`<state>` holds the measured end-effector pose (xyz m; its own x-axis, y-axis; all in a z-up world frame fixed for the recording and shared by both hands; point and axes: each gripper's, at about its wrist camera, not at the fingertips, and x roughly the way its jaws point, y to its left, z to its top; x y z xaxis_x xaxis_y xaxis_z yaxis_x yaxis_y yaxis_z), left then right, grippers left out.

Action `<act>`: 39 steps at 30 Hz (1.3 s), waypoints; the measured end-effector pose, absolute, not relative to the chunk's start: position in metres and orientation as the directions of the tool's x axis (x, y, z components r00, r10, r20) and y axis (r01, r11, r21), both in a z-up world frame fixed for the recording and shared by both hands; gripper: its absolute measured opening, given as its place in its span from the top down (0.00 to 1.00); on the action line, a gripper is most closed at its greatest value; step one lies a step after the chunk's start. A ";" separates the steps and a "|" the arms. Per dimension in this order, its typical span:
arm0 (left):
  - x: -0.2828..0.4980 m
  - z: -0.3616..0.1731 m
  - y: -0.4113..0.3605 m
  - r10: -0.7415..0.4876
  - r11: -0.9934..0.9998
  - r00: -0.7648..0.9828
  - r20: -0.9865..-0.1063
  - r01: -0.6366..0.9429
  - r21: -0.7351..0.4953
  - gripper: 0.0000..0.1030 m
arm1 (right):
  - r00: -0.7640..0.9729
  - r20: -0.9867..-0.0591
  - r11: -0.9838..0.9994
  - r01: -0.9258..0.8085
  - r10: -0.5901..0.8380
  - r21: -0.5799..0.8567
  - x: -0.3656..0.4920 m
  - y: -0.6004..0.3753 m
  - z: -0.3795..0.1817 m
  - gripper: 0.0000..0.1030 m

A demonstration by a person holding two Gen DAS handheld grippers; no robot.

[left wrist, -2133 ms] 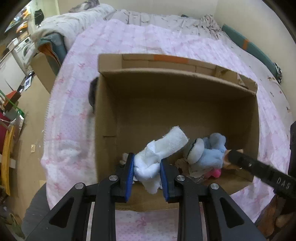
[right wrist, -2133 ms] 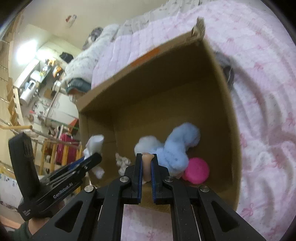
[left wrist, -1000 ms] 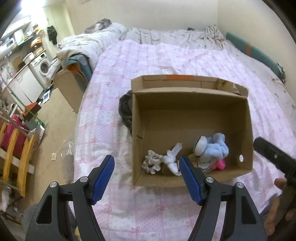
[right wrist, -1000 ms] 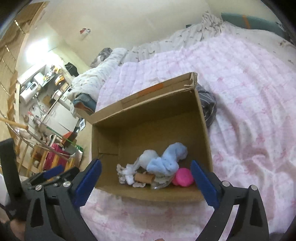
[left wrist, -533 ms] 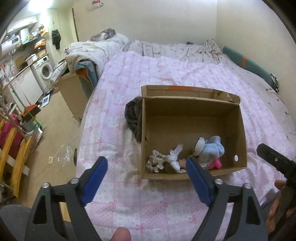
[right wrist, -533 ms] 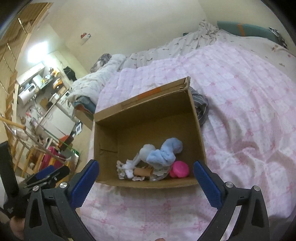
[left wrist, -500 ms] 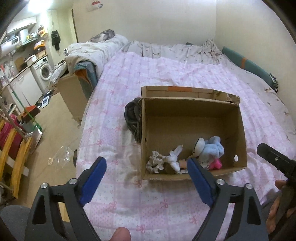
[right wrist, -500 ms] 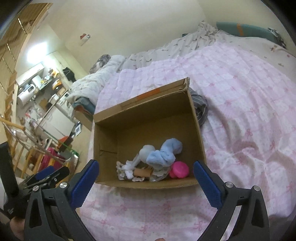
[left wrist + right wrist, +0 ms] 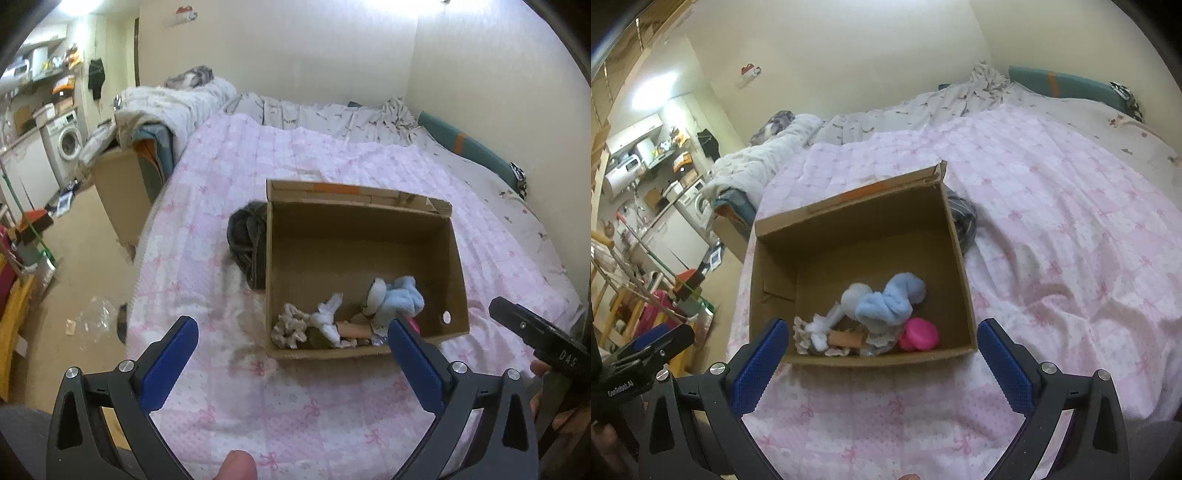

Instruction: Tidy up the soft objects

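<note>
Nearest each wrist camera, the left gripper (image 9: 293,341) and the right gripper (image 9: 879,345) hang above the near edge of the bed with jaws spread wide and nothing between the blue pads; a fingertip (image 9: 236,464) shows at the bottom edge of the left view. Beneath both lies the pink bow-print quilt (image 9: 314,413). Just beyond the jaws, an open cardboard box (image 9: 456,258) rests on the quilt. All soft objects lie bunched along its near wall: a beige scrunched cloth (image 9: 290,326) at the left, a white cloth (image 9: 327,319) beside it, a tan cylindrical piece (image 9: 846,338) partly buried, a light blue plush toy (image 9: 890,299) on top of the pile, and a pink round item (image 9: 919,334) at the right. The far half of the box floor is bare cardboard. A dark grey garment (image 9: 247,240) lies on the quilt against the left outer wall of the box. Farther back, grey patterned bedding (image 9: 332,114) reaches the wall, and a washing machine (image 9: 68,142) stands in the room at far left.
</note>
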<state>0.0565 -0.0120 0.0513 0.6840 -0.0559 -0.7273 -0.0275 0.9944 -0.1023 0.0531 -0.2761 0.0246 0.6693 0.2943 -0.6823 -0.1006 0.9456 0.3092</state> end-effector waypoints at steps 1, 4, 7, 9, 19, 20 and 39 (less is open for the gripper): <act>0.055 0.048 -0.011 -0.059 0.993 0.681 -0.730 -0.032 -0.110 0.01 | 0.667 -0.688 0.949 -0.098 0.285 0.298 0.051 -0.275 0.023 0.00; 0.053 0.041 -0.008 -0.042 0.993 0.672 -0.739 -0.052 -0.104 0.01 | 0.670 -0.695 0.959 -0.099 0.261 0.265 0.044 -0.270 0.021 0.00; 0.051 0.043 -0.007 -0.036 0.992 0.687 -0.726 -0.066 -0.111 0.01 | 0.671 -0.698 0.964 -0.105 0.250 0.245 0.040 -0.265 0.019 0.00; 0.050 0.043 -0.007 -0.027 0.992 0.697 -0.716 -0.067 -0.103 0.01 | 0.669 -0.703 0.967 -0.111 0.243 0.230 0.041 -0.262 0.017 0.00; 0.055 0.032 -0.010 -0.036 0.994 0.663 -0.748 -0.053 -0.095 0.01 | 0.662 -0.718 0.976 -0.128 0.215 0.175 0.043 -0.251 0.011 0.00; 0.055 0.032 -0.011 -0.036 0.994 0.663 -0.748 -0.052 -0.093 0.01 | 0.662 -0.718 0.976 -0.128 0.215 0.174 0.043 -0.251 0.011 0.00; 0.055 0.029 -0.014 -0.052 0.994 0.652 -0.756 -0.035 -0.099 0.01 | 0.663 -0.718 0.977 -0.130 0.213 0.169 0.044 -0.250 0.011 0.00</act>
